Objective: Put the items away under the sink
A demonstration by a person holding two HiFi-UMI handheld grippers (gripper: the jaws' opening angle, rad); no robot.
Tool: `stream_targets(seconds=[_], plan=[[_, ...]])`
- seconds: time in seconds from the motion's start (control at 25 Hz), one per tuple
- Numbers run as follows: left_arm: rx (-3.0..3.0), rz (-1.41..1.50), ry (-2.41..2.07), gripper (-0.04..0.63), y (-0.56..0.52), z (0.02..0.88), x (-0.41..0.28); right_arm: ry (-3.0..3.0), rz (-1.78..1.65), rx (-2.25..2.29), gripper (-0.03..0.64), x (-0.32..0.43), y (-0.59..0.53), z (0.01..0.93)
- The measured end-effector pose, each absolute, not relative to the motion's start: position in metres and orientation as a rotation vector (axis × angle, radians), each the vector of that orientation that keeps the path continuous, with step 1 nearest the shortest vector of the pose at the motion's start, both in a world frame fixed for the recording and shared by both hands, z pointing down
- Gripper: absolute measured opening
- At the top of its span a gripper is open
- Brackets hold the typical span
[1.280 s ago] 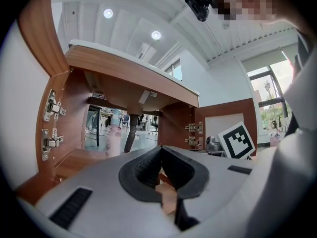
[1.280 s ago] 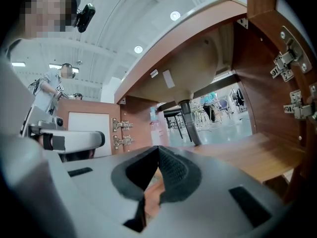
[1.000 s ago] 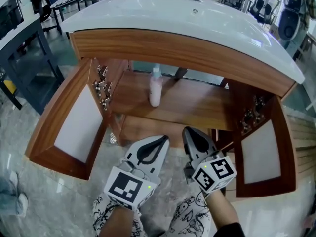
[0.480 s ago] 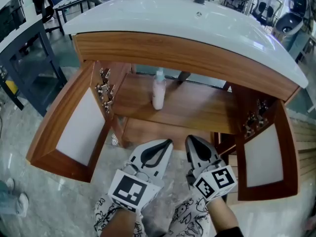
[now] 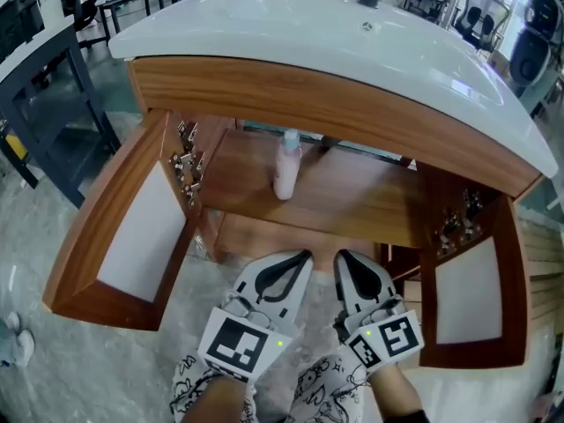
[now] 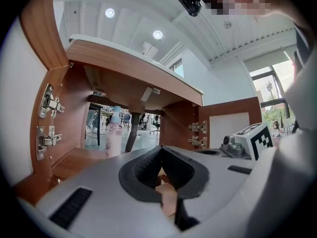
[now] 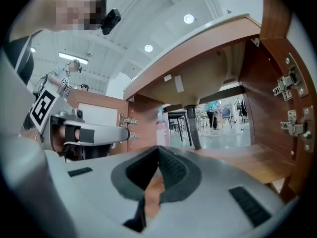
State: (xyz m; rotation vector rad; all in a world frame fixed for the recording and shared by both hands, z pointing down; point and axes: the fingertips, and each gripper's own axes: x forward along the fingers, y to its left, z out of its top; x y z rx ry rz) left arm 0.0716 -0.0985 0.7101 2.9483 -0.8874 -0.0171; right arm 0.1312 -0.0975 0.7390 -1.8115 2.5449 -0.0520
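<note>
Already the pink bottle [image 5: 286,167] stands upright on the wooden shelf [image 5: 370,203] under the sink [image 5: 352,51], its long axis vertical, towards the shelf's left side. The left door [image 5: 132,227] and right door [image 5: 467,289] are swung wide. Just outside the opening, the left gripper [image 5: 298,257] and right gripper [image 5: 344,256] point level, side by side. Each has its jaws pressed together on nothing. The bottle lies straight ahead, well apart from both. The left gripper looks slightly nearer.
</note>
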Motion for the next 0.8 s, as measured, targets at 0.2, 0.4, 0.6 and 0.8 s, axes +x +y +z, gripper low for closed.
stream_targets(seconds=[0.2, 0.4, 0.6, 0.8], plan=[[2.956, 0.011, -0.888, 0.008, -0.104, 0.709, 0.076, 2.525, -0.068, -1.804, 0.008, 0.135, -0.098, 0.73], [2.926, -0.058, -0.767, 0.008, -0.106, 0.694, 0.091, 2.521, -0.168, -1.815, 0.008, 0.134, -0.098, 0.714], [2.884, 0.067, -0.785, 0.008, -0.102, 0.68, 0.086, 2.562, -0.188, -1.773, 0.008, 0.12, -0.087, 0.667], [2.818, 0.137, -0.78, 0.008, -0.085, 0.639, 0.071, 2.594, -0.281, -1.739, 0.008, 0.102, -0.077, 0.612]])
